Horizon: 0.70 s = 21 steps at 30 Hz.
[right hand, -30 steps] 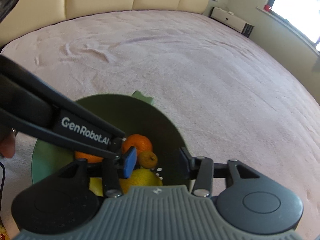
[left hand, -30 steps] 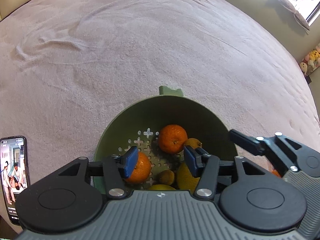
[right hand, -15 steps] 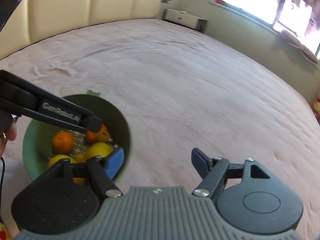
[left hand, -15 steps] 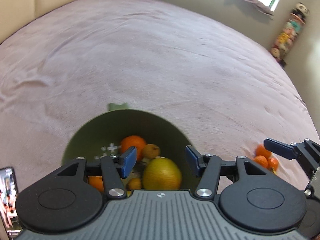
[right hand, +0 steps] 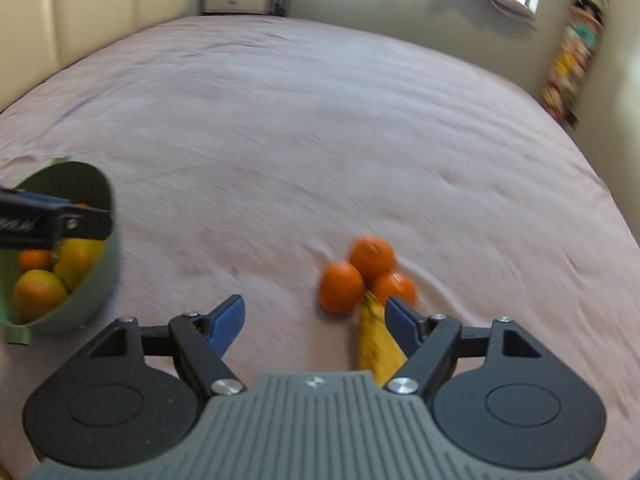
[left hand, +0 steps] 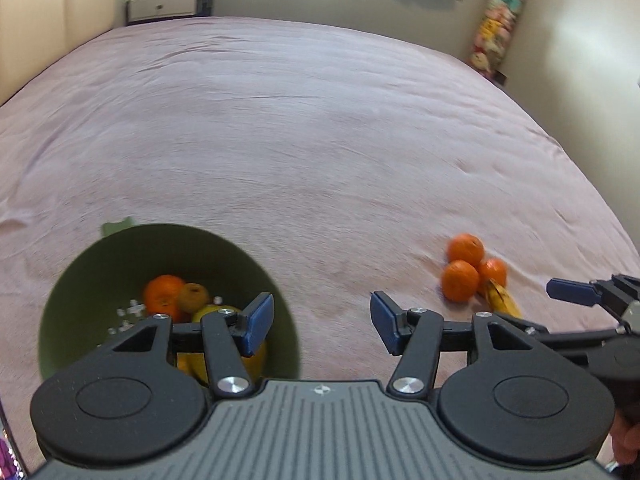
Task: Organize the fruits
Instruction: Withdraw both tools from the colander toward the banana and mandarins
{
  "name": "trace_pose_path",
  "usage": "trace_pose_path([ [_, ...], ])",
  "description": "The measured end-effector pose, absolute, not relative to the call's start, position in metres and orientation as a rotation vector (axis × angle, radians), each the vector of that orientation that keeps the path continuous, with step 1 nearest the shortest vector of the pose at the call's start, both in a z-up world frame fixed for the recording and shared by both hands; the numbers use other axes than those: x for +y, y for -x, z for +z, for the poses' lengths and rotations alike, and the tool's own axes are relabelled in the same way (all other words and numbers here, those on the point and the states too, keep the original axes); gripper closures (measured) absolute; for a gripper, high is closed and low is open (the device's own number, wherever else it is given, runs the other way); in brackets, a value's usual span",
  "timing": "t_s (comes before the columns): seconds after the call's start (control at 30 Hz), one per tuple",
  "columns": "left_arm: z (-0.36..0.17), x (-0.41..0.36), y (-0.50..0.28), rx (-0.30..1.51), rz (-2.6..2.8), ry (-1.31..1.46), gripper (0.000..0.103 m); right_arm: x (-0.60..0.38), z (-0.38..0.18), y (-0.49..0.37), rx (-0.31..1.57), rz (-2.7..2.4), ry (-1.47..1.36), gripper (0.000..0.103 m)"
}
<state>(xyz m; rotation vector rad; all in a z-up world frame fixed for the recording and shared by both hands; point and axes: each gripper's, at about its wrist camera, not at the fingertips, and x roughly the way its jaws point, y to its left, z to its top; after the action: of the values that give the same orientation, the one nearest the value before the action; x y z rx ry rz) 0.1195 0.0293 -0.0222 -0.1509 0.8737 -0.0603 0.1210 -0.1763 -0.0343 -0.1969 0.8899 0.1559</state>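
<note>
Resting on the mauve bedspread (left hand: 320, 128), a green perforated bowl (left hand: 92, 264) was seen at the lower left of the left wrist view, already holding an orange (left hand: 162, 294), a small brownish fruit (left hand: 193, 296) and some yellow fruit (right hand: 78, 258), partly hidden behind the fingers. It was judged that the bowl served as the collection point, so the fruit inside counted as sorted.

Well apart from the bowl, to its right, 3 oranges (right hand: 362, 270) were found clustered and touching one another on the bedspread, with a banana (right hand: 376, 344) lying against them, its tip wedged between the 2 nearer oranges. These 4 pieces were judged to be what remained of the task.

The left gripper (left hand: 322, 322) was held above the bowl's right rim with its fingers spread wide and nothing between them. The right gripper (right hand: 316, 318) was likewise released and empty, its fingers parted; its right finger (right hand: 400, 318) was seen just beside the banana, though contact could not be confirmed through the blur. Such a wide opening was judged suitable for straddling the banana or an orange next.

Plush toys (left hand: 496, 32) were stacked in the far corner, and a low cabinet (left hand: 168, 6) stood against the wall.
</note>
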Motion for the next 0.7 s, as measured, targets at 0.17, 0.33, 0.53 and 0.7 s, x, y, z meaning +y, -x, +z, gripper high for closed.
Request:
trace_pose_path([
  [0.17, -0.029, 0.011, -0.123, 0.879, -0.096, 0.115, 0.037, -0.197, -0.046, -0.118, 0.933, 0.116, 0.138, 0.031],
  [0.33, -0.035, -0.002, -0.128, 0.890, -0.122, 0.113, 0.037, -0.207, -0.062, -0.122, 0.978, 0.096, 0.102, 0.034],
  [0.53, -0.046, -0.013, -0.134, 0.915, -0.132, 0.088, 0.037, -0.222, -0.076, -0.129, 1.018, 0.068, 0.052, 0.037],
  [0.7, -0.054, -0.020, -0.139, 0.926, -0.161, 0.083, 0.037, -0.228, -0.084, -0.136, 1.039, 0.056, 0.016, 0.040],
])
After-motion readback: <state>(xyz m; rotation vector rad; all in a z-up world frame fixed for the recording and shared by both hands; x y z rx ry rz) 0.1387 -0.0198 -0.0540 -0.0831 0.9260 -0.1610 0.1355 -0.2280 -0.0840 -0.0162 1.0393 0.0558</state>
